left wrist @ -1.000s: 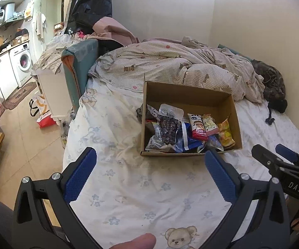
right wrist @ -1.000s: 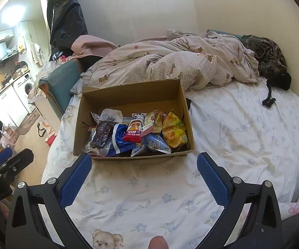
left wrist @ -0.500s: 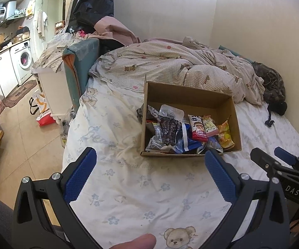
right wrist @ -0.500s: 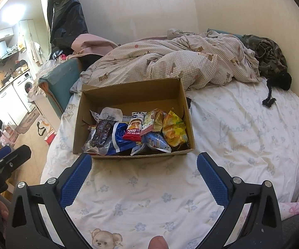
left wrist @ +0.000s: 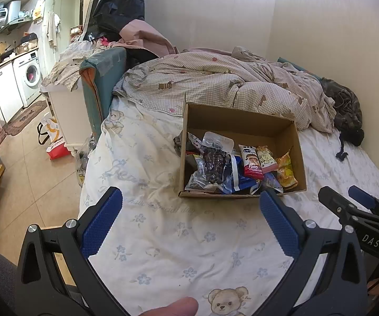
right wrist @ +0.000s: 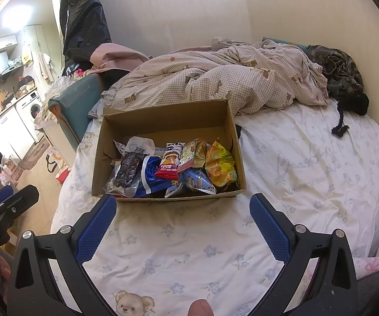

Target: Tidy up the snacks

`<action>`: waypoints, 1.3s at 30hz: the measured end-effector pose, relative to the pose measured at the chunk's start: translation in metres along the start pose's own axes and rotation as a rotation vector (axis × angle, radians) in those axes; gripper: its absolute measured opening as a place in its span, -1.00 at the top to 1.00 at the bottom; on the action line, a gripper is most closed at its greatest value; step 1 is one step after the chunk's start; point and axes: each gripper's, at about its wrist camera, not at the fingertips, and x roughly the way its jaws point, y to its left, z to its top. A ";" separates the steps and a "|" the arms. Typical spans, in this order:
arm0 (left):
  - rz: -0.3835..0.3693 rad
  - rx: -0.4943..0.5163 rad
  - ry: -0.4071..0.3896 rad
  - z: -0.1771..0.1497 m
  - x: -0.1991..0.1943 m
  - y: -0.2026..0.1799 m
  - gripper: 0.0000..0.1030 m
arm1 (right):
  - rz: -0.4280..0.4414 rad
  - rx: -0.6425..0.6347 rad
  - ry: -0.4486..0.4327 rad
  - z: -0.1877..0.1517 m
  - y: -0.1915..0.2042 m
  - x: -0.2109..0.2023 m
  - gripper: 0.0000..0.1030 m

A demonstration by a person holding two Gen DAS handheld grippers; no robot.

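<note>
Right wrist view alone shows the box's blue-white packet; both tongs gape, empty.

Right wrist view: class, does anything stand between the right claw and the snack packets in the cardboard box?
Only the box's near wall. The right claw hangs open over bare bedsheet just short of the cardboard box, whose top is open, so the snack packets can be reached from above.

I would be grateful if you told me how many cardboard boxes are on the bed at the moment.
1. The cardboard box sits open on the floral sheet, just before the checked duvet, holding the snack packets. None other shows, though the duvet could hide something.
</note>
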 end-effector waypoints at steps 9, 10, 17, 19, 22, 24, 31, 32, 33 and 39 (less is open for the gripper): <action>0.001 0.001 0.000 0.000 0.000 0.000 -0.99 | 0.000 0.000 -0.001 0.000 -0.001 0.000 -1.00; 0.000 0.001 0.001 0.000 0.000 0.000 -0.99 | 0.000 0.000 -0.002 0.000 -0.001 0.000 -1.00; 0.000 -0.002 0.005 -0.001 0.001 0.000 -0.99 | 0.000 0.000 -0.004 0.001 -0.002 -0.001 -1.00; 0.000 -0.004 0.006 -0.001 0.001 0.000 -0.99 | -0.001 -0.001 -0.004 0.001 -0.001 -0.001 -1.00; -0.001 -0.004 0.007 -0.001 0.001 0.000 -0.99 | -0.002 -0.002 -0.004 0.001 -0.002 -0.001 -1.00; 0.001 -0.004 0.008 -0.002 0.001 0.000 -0.99 | -0.001 -0.001 -0.005 0.001 -0.002 -0.002 -1.00; 0.000 -0.007 0.009 -0.003 0.002 0.001 -0.99 | 0.005 -0.006 -0.006 0.002 0.001 -0.002 -1.00; -0.001 -0.008 0.010 -0.003 0.002 0.001 -0.99 | 0.004 -0.009 -0.004 0.002 0.001 -0.002 -1.00; -0.001 -0.008 0.010 -0.003 0.002 0.001 -0.99 | 0.003 -0.010 -0.003 0.001 0.002 -0.001 -1.00; -0.007 -0.010 0.017 -0.006 0.004 -0.001 -0.99 | 0.003 -0.009 -0.002 0.001 0.003 -0.001 -1.00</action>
